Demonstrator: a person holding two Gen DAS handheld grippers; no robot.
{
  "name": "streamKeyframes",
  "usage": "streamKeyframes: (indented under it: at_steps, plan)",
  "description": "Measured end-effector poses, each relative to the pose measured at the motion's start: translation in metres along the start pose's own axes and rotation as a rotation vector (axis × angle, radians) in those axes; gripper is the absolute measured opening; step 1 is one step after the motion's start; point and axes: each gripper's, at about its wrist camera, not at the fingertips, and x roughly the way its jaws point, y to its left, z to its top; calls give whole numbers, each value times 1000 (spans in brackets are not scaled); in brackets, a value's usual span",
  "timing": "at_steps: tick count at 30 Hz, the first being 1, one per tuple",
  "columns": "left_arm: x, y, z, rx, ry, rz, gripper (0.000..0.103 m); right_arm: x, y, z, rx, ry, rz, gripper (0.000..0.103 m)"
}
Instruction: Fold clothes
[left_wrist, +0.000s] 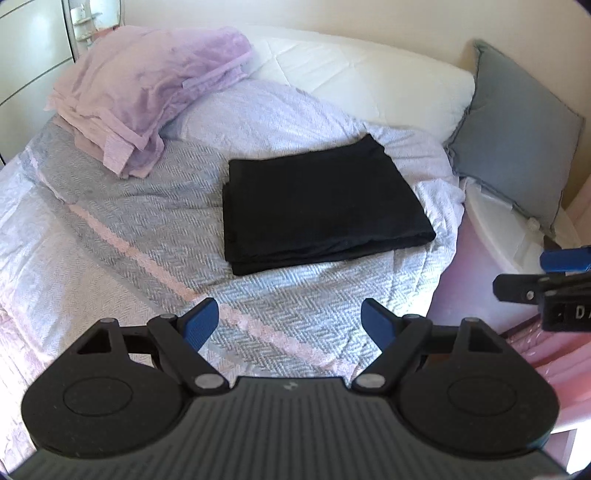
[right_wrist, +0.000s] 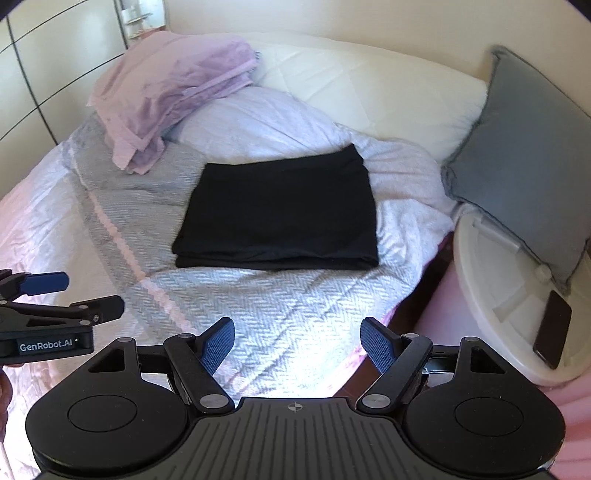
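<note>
A black garment (left_wrist: 321, 206) lies folded in a flat rectangle on the bed's woven blanket (left_wrist: 155, 229); it also shows in the right wrist view (right_wrist: 280, 214). My left gripper (left_wrist: 290, 325) is open and empty, held above the blanket in front of the garment. My right gripper (right_wrist: 297, 343) is open and empty, also short of the garment. Each gripper shows at the edge of the other's view, the right one (left_wrist: 554, 273) and the left one (right_wrist: 55, 295).
A pile of lilac clothes (left_wrist: 147, 92) lies at the back left of the bed. A white pillow (left_wrist: 362, 77) and a grey cushion (left_wrist: 513, 133) stand at the head. A white bedside table (right_wrist: 498, 295) with a dark phone (right_wrist: 552, 328) stands to the right.
</note>
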Motion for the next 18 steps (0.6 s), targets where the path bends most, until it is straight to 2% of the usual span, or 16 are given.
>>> streamKeyframes:
  at_steps: [5, 18]
  plan:
    - [-8, 0, 2, -12, -34, 18, 82, -4, 8, 4, -26, -16, 12, 78]
    - [-6, -7, 5, -51, -29, 10, 83, -2, 7, 8, -31, -16, 26, 78]
